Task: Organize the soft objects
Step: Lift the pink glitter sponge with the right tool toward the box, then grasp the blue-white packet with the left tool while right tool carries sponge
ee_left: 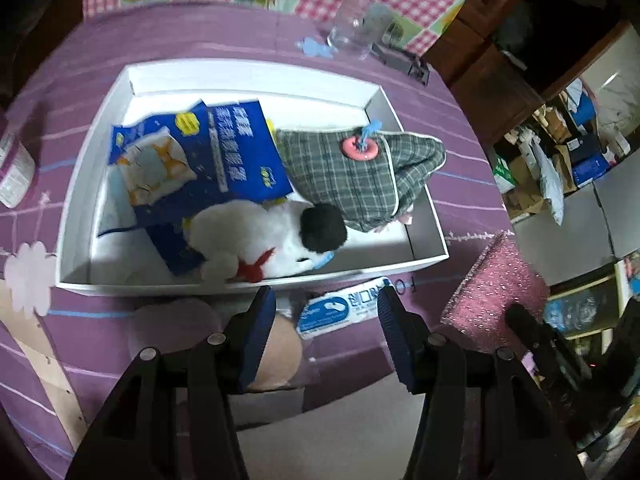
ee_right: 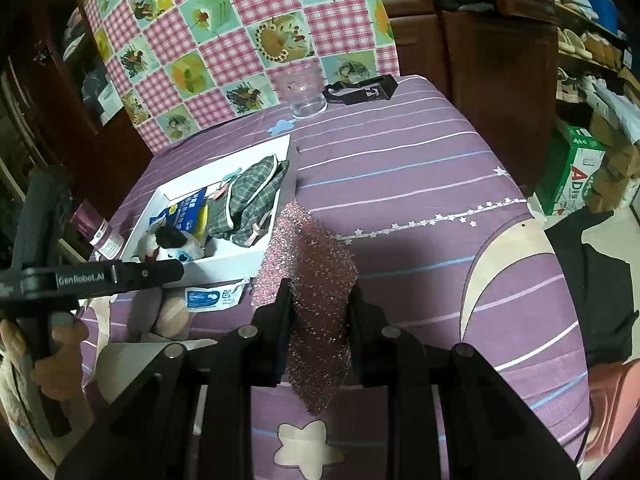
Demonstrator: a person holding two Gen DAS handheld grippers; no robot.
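A white box (ee_left: 248, 76) lies on the purple bedspread. It holds blue packets (ee_left: 240, 152), a green plaid cloth (ee_left: 352, 176) with a pink ring (ee_left: 359, 148) on it, and a white and black plush toy (ee_left: 280, 240). My left gripper (ee_left: 325, 296) hovers open just in front of the box's near wall, above a white and blue wipes pack (ee_left: 340, 312); nothing is between its pads. My right gripper (ee_right: 320, 292) is shut on a pink glittery sponge (ee_right: 316, 264), held up right of the box. The sponge (ee_left: 496, 300) also shows in the left wrist view. A hand holds the left gripper (ee_right: 172, 270) at the left edge.
A beige soft thing (ee_left: 276, 352) lies under the left fingers. A clear glass jar (ee_right: 306, 96) and a black object (ee_right: 360, 90) sit at the bed's far end below a checked quilt (ee_right: 240, 32). A bottle (ee_left: 14, 168) lies left of the box. Wooden cabinets and cluttered shelves stand right.
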